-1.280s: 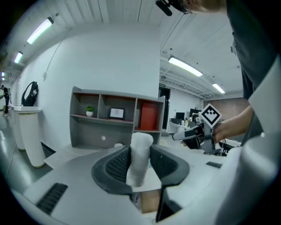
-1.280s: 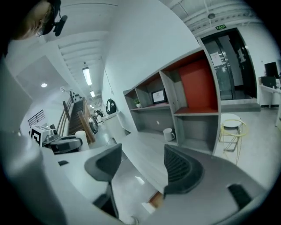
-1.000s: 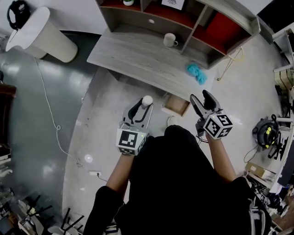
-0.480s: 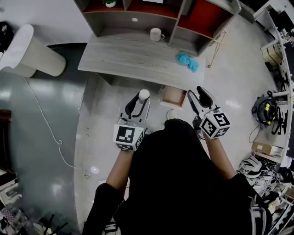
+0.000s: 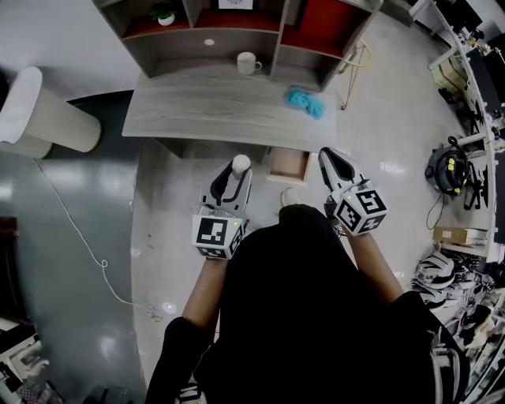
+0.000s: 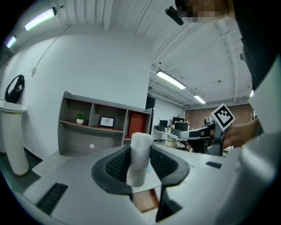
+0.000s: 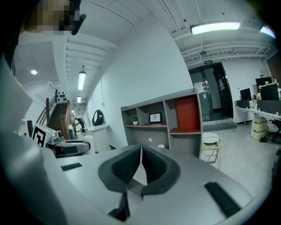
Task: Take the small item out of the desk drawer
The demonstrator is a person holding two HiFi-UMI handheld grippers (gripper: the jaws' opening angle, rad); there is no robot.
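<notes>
Small white item [image 6: 139, 154] clamped upright in left gripper [image 5: 233, 175], outside drawer [image 5: 288, 163]. Drawer open under desk [image 5: 197, 118]. Right gripper [image 7: 141, 151] jaws pressed together, empty. Extraction apparently done; drawer interior unclear.

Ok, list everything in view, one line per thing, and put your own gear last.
grey wooden desk with shelf unit: one, grey with red compartments, top of head view
ceramic mug: one, white, on the desk near the shelves
crumpled cloth: one, turquoise, desk's right end
potted plant: one, green in a white pot, left shelf compartment
framed picture: one, dark frame, middle shelf compartment
open wooden drawer: one, light brown, pulled out under the desk's front edge
tall cylindrical column: one, cream, on the floor left of the desk
wire-frame stool: one, yellow, right of the desk
small cylindrical item: one, white, upright between the left jaws
left hand-held gripper: one, grey, shut on the item
right hand-held gripper: one, grey, shut, empty
</notes>
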